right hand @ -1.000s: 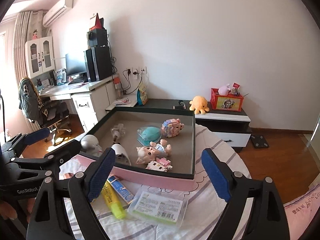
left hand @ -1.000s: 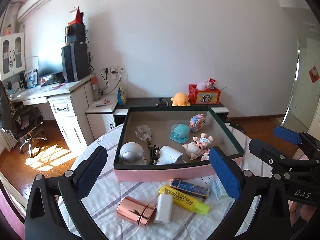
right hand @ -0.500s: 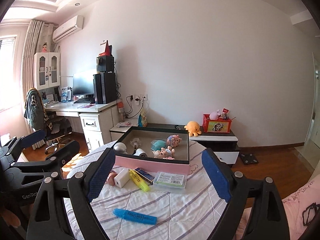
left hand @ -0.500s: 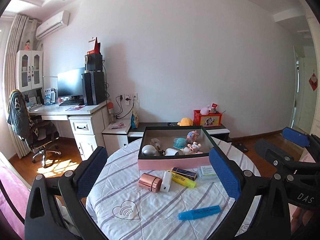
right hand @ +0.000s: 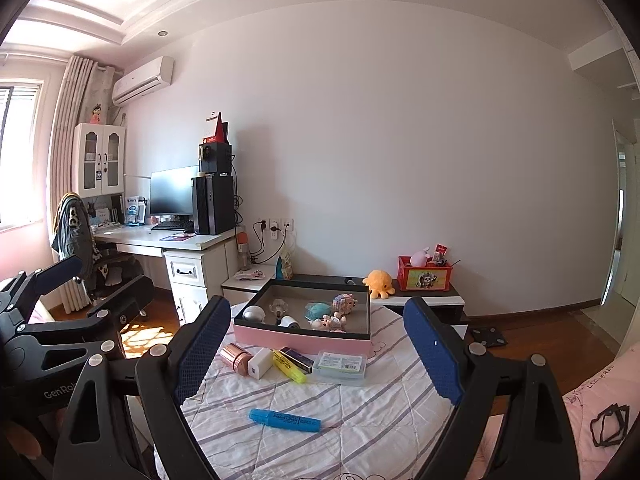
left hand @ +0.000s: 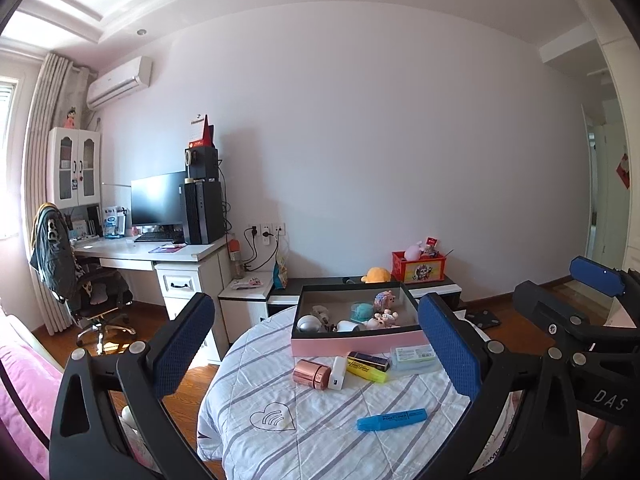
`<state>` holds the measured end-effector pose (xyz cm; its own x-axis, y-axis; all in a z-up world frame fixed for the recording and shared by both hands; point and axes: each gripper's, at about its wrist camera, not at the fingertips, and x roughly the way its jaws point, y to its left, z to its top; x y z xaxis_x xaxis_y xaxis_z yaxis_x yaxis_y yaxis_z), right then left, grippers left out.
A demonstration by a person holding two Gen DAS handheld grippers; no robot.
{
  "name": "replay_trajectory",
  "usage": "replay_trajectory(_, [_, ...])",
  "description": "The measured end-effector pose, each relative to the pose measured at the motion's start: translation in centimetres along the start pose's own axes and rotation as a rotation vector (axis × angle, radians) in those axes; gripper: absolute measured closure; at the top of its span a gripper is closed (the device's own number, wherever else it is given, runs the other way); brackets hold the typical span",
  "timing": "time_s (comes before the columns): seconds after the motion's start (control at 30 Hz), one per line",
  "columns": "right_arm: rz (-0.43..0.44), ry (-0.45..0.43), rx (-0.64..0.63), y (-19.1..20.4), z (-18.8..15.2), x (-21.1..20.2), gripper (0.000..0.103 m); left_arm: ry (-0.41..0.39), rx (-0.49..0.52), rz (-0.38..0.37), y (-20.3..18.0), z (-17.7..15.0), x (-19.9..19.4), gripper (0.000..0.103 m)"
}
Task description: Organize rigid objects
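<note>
A pink box [left hand: 356,345] [right hand: 300,340] with a dark rim stands at the far side of a round table and holds several small toys. In front of it lie a rose-gold cylinder [left hand: 312,374] [right hand: 236,358], a white charger [left hand: 338,372] [right hand: 259,363], a yellow highlighter [left hand: 366,372] [right hand: 289,366], a dark small box [right hand: 297,359] and a clear plastic case [left hand: 414,357] [right hand: 340,366]. A blue highlighter [left hand: 391,419] [right hand: 285,420] lies nearer me. My left gripper [left hand: 316,356] and right gripper [right hand: 316,358] are both open, empty, and held back from the table.
The table wears a striped white cloth [left hand: 280,392]. A desk [left hand: 160,256] with monitor and an office chair [left hand: 80,288] stand left. A low cabinet [right hand: 420,300] with an orange plush and a red box lines the wall. Wooden floor surrounds the table.
Both grippers pulled back and up from the box; the whole table and the blue highlighter came into view. Both stayed open and empty.
</note>
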<state>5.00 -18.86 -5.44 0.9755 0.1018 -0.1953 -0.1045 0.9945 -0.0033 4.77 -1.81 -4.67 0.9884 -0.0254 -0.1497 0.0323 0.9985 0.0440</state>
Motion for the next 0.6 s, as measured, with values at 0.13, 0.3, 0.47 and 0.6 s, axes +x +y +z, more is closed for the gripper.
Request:
replay_trajectory(0.13, [0.000, -0.011, -0.001, 0.1, 0.1, -0.5, 0.013, -0.018, -0.002, 0.005, 0.0, 0.2, -0.6, 0.000])
replay_trajectory(0.3, [-0.002, -0.014, -0.003, 0.0, -0.1, -0.6, 0.013, -0.021, -0.006, 0.005, 0.1, 0.1, -0.8, 0.000])
replay_trajectory(0.47, [-0.002, -0.003, -0.001, 0.1, -0.4, -0.1, 0.013, -0.012, -0.006, 0.003, 0.1, -0.2, -0.5, 0.000])
replay_trajectory(0.6, [-0.001, 0.021, 0.003, -0.1, -1.2, 1.0, 0.013, 0.008, -0.006, 0.001, -0.1, -0.9, 0.9, 0.000])
